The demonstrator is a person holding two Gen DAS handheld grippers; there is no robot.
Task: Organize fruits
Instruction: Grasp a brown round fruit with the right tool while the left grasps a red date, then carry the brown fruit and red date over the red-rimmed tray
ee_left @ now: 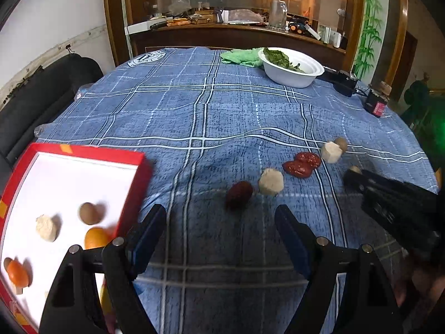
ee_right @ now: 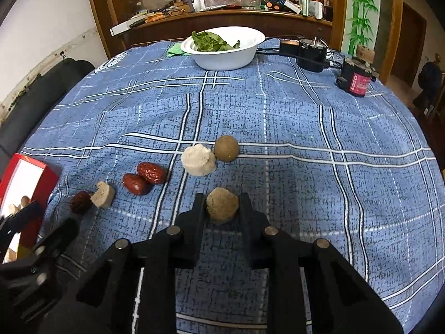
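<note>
A round brown fruit sits between the fingers of my right gripper, which is shut on it just above the blue checked cloth. Ahead lie another brown ball, a pale chunk, two red dates, a smaller pale chunk and a dark date. My left gripper stands open and empty over the cloth, just short of the dark date. A red tray at its left holds several fruits, among them an orange piece.
A white bowl of green leaves stands at the table's far side, with a green cloth beside it. Black devices with cables and a dark jar sit at the far right. A dark sofa borders the left.
</note>
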